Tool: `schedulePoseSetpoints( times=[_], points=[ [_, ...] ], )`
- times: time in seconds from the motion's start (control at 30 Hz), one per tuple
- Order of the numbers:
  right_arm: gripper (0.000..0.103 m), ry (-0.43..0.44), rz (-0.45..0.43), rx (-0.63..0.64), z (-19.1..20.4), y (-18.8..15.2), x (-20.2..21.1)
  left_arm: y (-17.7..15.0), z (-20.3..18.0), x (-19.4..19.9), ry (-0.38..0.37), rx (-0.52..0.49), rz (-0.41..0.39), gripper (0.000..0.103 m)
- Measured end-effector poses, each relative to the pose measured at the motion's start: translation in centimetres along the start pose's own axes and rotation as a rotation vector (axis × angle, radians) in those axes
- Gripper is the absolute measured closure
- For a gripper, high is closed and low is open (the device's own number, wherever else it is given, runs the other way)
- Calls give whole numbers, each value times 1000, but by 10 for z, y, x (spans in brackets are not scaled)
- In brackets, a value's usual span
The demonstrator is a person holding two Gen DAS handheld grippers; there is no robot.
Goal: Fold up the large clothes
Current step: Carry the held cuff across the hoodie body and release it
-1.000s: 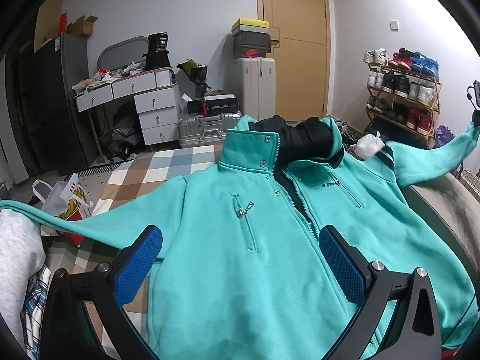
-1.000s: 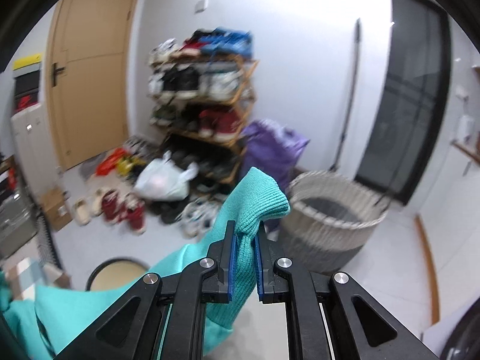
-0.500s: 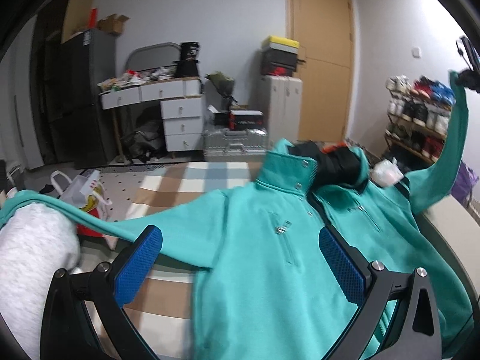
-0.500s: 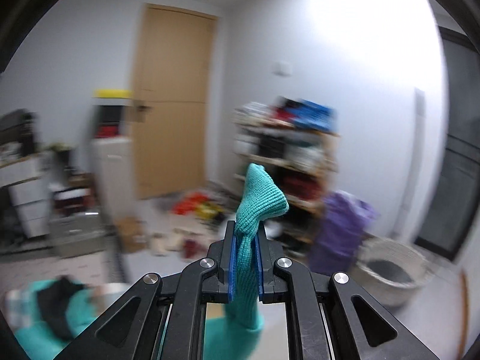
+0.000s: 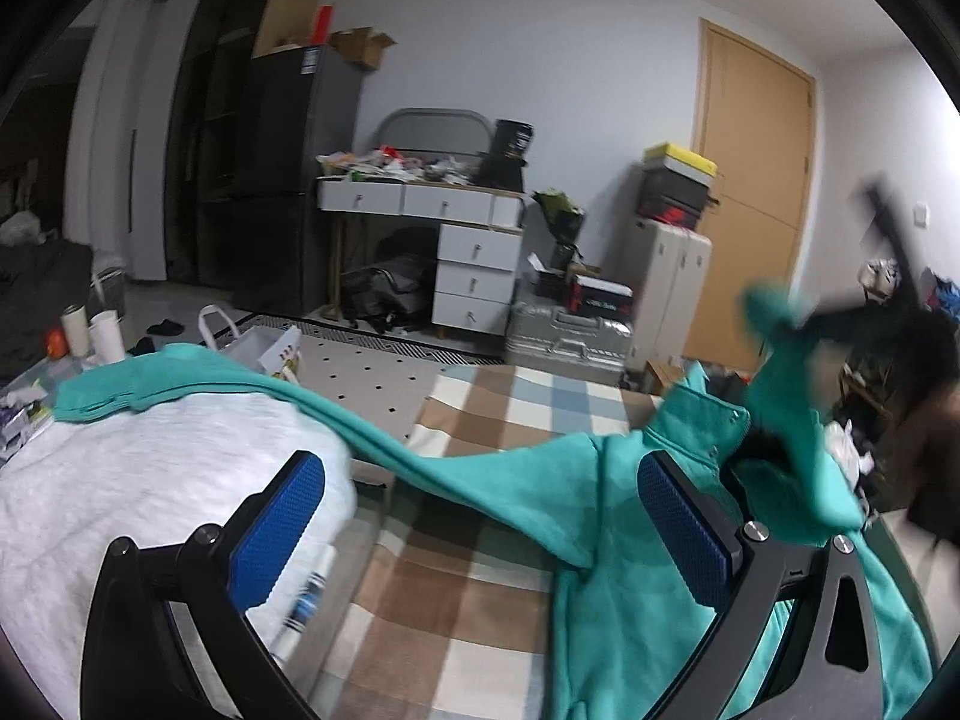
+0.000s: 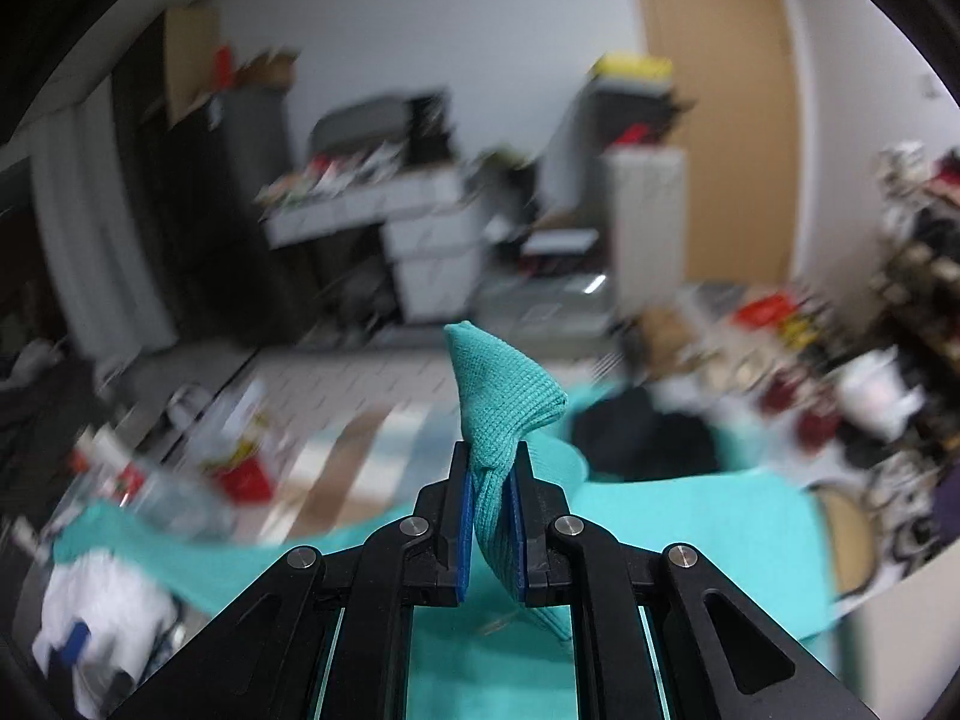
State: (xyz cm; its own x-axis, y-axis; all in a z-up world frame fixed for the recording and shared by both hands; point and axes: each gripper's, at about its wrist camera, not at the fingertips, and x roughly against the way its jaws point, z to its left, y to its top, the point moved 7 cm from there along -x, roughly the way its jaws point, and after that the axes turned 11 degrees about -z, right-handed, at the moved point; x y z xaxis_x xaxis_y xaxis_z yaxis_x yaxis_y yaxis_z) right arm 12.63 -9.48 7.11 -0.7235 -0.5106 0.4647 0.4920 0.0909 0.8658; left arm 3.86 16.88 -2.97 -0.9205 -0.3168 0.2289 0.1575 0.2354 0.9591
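Teal jacket (image 5: 648, 546) lies spread over a checked blanket (image 5: 456, 588), and everything else is placed here relative to it. One sleeve (image 5: 252, 396) runs out from the jacket's body toward the left of the left wrist view and drapes across a pale grey garment (image 5: 120, 480) heaped beside it. The other sleeve's cuff (image 6: 501, 408) is raised above the jacket's body, pinched in the right gripper (image 6: 492, 516), whose jaws are clamped together on the ribbed fabric so that the cuff end pokes up past the blue pads (image 6: 463, 528). In the left wrist view that raised sleeve and the right gripper appear as a blurred shape above the jacket's collar (image 5: 708, 420). The left gripper (image 5: 480, 528) hovers over the jacket's near edge, its jaws wide apart with nothing between them; one blue pad sits over the grey garment, the other over the jacket's chest. Beyond the jacket stand a white drawer unit (image 5: 474, 276), a silver suitcase (image 5: 564, 342) and a wooden door (image 5: 756, 192). The right wrist view is blurred behind the cuff.
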Motion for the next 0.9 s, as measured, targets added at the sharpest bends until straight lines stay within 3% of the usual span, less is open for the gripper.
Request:
schedulePoseSetpoints(
  times=[0.03,0.13,0.27,0.37,0.63,0.77,0.8,0.9],
  points=[
    [93,40,59,-16,19,-29,-25,1,3,0,10,9,-7,1],
    [93,53,193,-33,48,-91,-79,2,8,0,26,23,-19,1],
    [92,8,303,50,67,-158,-129,3,8,2,24,11,-28,1],
    [92,1,367,31,71,-189,-144,2,3,2,10,-12,-27,1],
    [88,110,395,103,92,-205,-106,-3,4,4,-21,-27,-17,1],
    [71,204,478,103,90,-207,-107,-4,5,6,-19,-15,-15,1],
    [60,233,487,56,84,-200,-103,-5,6,6,-21,-12,-14,1],
    [45,292,396,-74,48,-157,-84,-8,3,3,-23,-21,-6,1]
  ],
)
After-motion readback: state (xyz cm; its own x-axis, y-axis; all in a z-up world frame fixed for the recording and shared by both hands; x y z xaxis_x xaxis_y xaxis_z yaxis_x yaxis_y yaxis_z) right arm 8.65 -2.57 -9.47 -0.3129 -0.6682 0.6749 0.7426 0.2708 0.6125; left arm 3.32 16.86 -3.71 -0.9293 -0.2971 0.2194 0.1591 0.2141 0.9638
